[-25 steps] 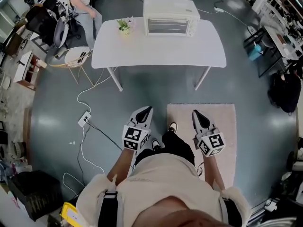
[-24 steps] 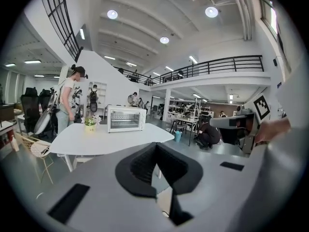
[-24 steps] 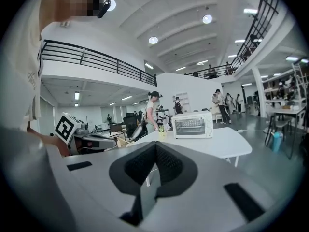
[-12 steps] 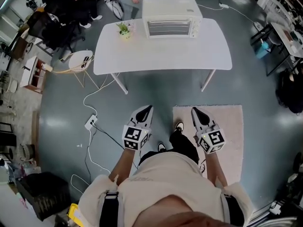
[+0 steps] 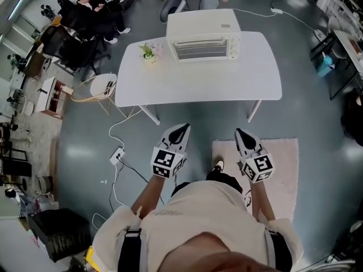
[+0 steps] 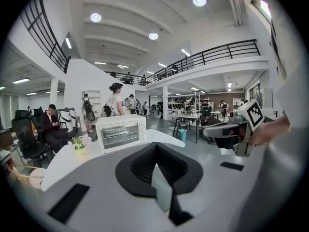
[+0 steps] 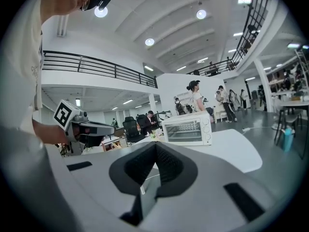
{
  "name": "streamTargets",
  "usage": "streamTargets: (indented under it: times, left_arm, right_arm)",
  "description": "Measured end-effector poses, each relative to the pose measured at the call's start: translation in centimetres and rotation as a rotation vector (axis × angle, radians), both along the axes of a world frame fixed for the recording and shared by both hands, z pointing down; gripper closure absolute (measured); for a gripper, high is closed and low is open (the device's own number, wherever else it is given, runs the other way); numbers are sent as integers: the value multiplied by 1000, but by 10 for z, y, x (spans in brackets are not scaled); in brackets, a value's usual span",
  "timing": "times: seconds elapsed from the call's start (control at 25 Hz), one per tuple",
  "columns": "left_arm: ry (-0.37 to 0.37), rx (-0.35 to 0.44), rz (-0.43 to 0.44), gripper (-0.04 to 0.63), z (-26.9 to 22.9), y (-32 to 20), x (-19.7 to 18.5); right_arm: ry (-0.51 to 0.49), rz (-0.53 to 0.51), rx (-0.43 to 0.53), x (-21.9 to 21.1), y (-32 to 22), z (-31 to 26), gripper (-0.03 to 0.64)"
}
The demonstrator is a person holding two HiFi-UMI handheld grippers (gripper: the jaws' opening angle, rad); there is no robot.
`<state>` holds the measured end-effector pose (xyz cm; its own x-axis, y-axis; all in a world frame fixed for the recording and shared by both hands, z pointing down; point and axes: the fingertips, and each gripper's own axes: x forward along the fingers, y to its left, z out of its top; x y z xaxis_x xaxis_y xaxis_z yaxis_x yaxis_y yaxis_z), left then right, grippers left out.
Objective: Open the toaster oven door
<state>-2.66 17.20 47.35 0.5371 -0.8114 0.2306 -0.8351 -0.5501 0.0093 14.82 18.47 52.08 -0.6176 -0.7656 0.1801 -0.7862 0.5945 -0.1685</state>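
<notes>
the person is standing well apart from the white table [image 5: 227,81], holding both tools low at six o'clock. the left gripper [image 5: 181,129] and the right gripper [image 5: 239,132] are each showing jaws pressed together at the tips, gripping nothing. the toaster oven [image 5: 203,34] is sitting at twelve o'clock on the table's far side, its glass door [image 5: 197,50] closed, with a small potted plant [image 5: 150,51] just beside it at nine o'clock. as i'm judging it, the jaws need parting first, and a hard tug risks dragging the oven forward.
</notes>
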Motion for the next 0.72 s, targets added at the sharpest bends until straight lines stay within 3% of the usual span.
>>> streamTargets:
  times: [0.28, 0.72]
  left_arm:
    - [-44, -31, -53, 577, 8, -24, 14]
    - [-88, -59, -76, 577, 14, -63, 29]
  right_arm:
    - [-27, -74, -29, 9, -36, 8, 612]
    - [-61, -89, -91, 28, -64, 34, 612]
